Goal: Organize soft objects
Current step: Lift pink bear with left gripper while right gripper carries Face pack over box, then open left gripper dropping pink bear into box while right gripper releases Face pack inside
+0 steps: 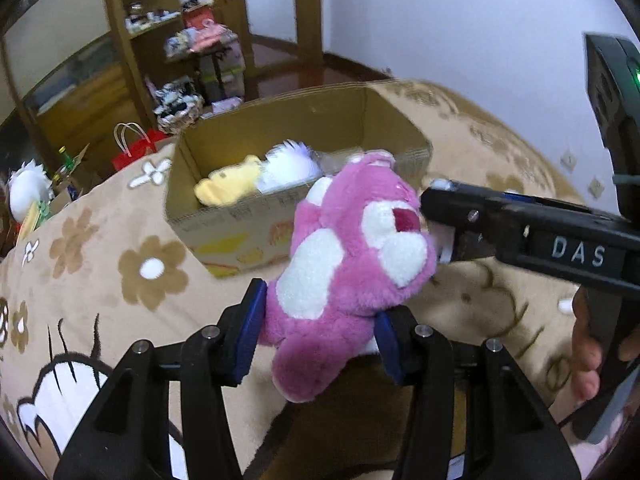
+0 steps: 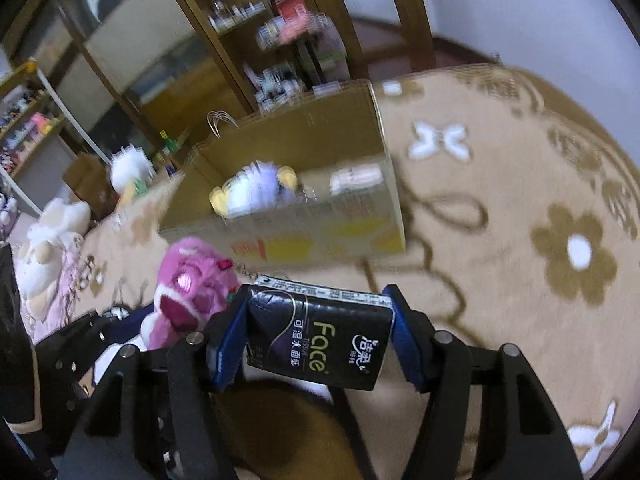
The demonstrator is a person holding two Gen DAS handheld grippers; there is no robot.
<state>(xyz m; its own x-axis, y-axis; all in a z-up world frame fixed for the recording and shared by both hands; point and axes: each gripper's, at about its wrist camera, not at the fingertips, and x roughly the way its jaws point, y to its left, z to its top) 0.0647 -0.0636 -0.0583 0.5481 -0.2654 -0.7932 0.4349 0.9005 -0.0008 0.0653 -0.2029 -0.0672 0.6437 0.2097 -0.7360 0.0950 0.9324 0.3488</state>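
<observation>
**Both tongs loaded in front of the cardboard box**

The left tongs (image 1: 320,332) pinch a pink plush bear (image 1: 344,264) by its lower body, the blue pads pressed into the fur on either side. The bear hangs off the blanket, on the near side of the cardboard box (image 1: 280,216), its white-patched face turned toward the right tongs.

The right tongs (image 2: 318,332) are partly spread and clamp a black tissue pack (image 2: 320,336) across its width, one blue pad flat on each end. The pack tilts slightly and is held above the blanket, near the box's front wall. Seen from the left wrist, the right tongs reach in from the right edge and their tip sits just beside the bear's head; whether they touch it I cannot tell. A hand (image 1: 588,356) grips that tool's handle.

The box is open at the top and rests on a tan blanket (image 1: 120,240) printed with brown and white flowers. Inside the box lie a yellow plush toy (image 1: 228,188) and a white fluffy toy (image 1: 288,168), side by side against the near wall.

Behind the box stands a wooden shelf unit (image 1: 132,40) crowded with small items. To the left of the box, past the blanket's edge, are a red paper bag (image 1: 134,152) and more white plush toys (image 2: 52,236). The wall to the right of the box is plain white.
</observation>
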